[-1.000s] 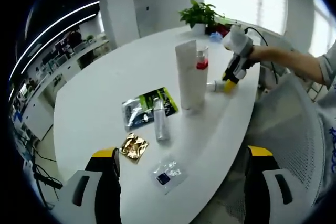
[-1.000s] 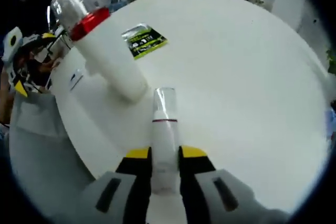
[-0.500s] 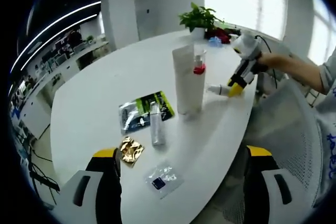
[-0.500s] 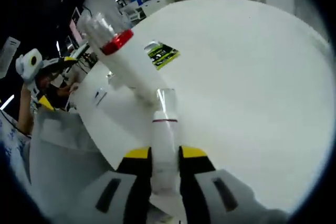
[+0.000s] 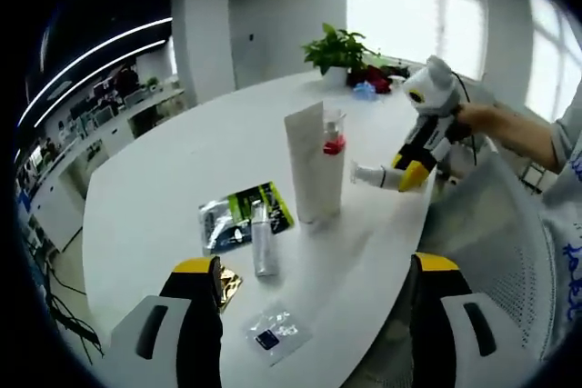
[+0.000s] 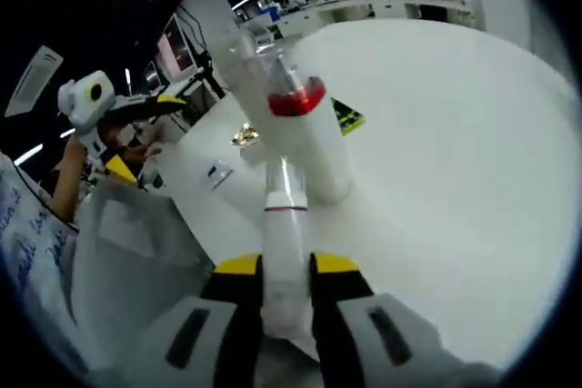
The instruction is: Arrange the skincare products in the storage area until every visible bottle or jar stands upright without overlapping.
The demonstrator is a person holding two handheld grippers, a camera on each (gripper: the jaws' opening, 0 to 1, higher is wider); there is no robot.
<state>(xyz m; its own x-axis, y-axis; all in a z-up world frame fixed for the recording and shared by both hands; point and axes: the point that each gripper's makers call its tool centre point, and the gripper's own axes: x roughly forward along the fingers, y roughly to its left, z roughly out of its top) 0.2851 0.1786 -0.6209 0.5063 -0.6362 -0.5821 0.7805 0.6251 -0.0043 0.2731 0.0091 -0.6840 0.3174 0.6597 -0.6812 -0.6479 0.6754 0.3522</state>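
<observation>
White bench (image 5: 173,170): from the left, a green sachet (image 5: 238,214) and a small bottle (image 5: 262,241) lying flat, long axis pointing away from the left gripper (image 5: 309,324), whose jaws stand wide apart, empty. Next the upright white tube (image 5: 307,165) and red-collared bottle (image 5: 333,141). Rightmost, the right gripper (image 6: 286,283) clamps a slim white bottle (image 6: 284,233) roughly level beside the tube; it likely needs tipping upright. The left gripper is nearer the lying bottle.

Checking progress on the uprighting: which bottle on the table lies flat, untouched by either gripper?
The slim clear-capped bottle beside the green packet. The white tube stands, and the right gripper holds the small bottle.
</observation>
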